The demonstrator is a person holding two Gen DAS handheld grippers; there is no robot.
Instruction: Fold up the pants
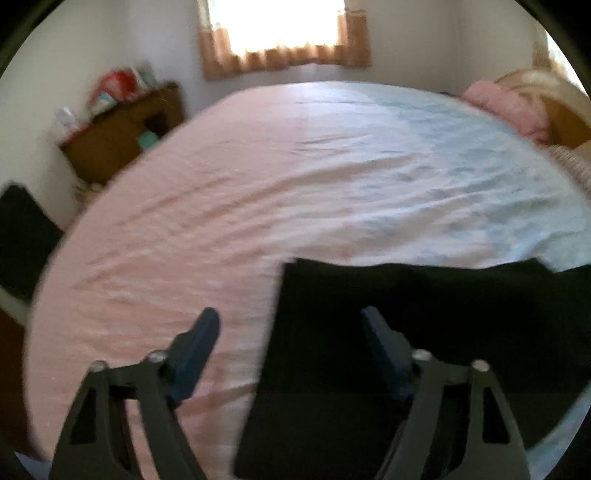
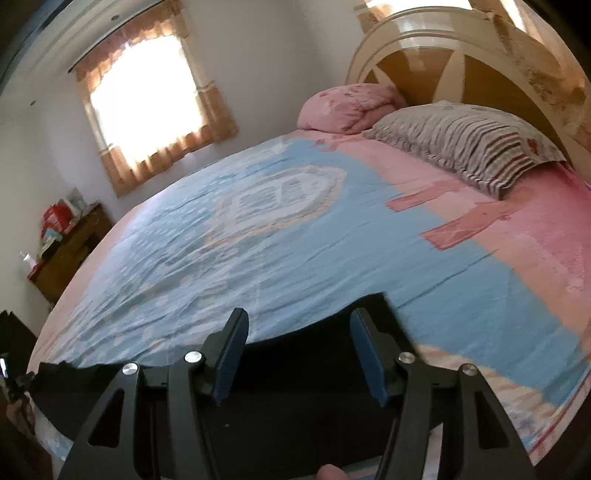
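Black pants [image 1: 424, 332] lie flat on the bed near its front edge. In the left wrist view my left gripper [image 1: 291, 325] is open and empty, above the pants' left edge, its right finger over the black cloth and its left finger over the pink sheet. In the right wrist view the pants [image 2: 295, 387] stretch across the bottom. My right gripper [image 2: 297, 325] is open and empty, over the pants' far edge near their right end.
The bed sheet [image 2: 258, 240] is pink and light blue and wrinkled. A striped pillow [image 2: 465, 144] and a pink pillow [image 2: 347, 107] lie at the headboard [image 2: 461, 48]. A wooden nightstand [image 1: 122, 136] with clutter stands at the far left. A curtained window [image 1: 284, 29] is behind.
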